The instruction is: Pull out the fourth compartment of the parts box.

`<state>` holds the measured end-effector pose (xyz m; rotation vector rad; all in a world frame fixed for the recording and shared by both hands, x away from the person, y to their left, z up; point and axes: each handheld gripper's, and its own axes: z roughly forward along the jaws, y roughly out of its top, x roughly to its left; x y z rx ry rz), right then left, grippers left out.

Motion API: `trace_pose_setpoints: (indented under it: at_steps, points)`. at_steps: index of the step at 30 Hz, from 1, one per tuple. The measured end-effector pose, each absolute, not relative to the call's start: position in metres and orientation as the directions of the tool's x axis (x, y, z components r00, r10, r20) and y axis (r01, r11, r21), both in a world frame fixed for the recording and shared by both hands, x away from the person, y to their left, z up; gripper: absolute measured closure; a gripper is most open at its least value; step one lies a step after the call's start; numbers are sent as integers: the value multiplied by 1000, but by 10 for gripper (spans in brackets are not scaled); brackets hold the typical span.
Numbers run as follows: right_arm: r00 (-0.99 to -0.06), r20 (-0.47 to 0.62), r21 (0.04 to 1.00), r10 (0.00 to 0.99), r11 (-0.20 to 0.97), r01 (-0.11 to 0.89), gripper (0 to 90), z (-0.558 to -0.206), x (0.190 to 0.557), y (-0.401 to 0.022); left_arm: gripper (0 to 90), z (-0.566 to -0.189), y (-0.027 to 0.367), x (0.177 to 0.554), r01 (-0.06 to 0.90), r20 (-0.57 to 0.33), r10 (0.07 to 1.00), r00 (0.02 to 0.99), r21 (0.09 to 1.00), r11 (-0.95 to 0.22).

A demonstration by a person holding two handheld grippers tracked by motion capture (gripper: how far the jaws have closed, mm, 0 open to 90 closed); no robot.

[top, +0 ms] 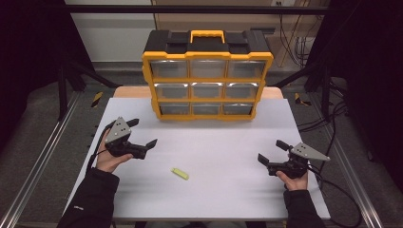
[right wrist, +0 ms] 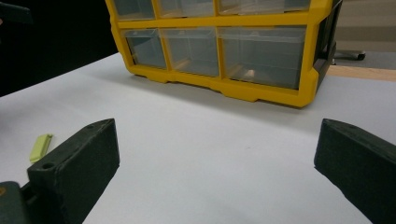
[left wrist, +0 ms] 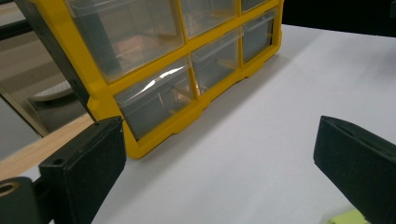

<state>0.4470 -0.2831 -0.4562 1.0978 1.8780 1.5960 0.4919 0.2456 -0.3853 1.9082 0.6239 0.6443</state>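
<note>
on the white tabletop [top: 214,156], small green piece [top: 180,174] between left tool [top: 142,133] and right tool [top: 272,152], both agape, empty, yellow drawer organiser [top: 207,76] behind

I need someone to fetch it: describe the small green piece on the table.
Start at the yellow drawer organizer on the white table. In front of it, nearer the left hand-held gripper, lies a small yellow-green strip, flat, alone, the only loose item.

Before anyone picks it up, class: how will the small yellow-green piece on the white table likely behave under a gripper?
The yellow-green piece looks small and thin, so probably light and apt to slide on the smooth table if nudged. It lies flat and looks oblong, so rolling seems unlikely. Its low profile may make it awkward for the wide black jaws of the left gripper to pinch.
</note>
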Motion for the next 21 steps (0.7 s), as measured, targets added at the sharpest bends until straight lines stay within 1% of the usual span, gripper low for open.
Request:
trace_pose_setpoints:
  at_steps: [21]
  points:
    - [-588, 155, 958, 794, 23, 284, 6, -455, 447, -283, 19, -366, 223, 508, 85, 258, 619, 742, 879, -469]
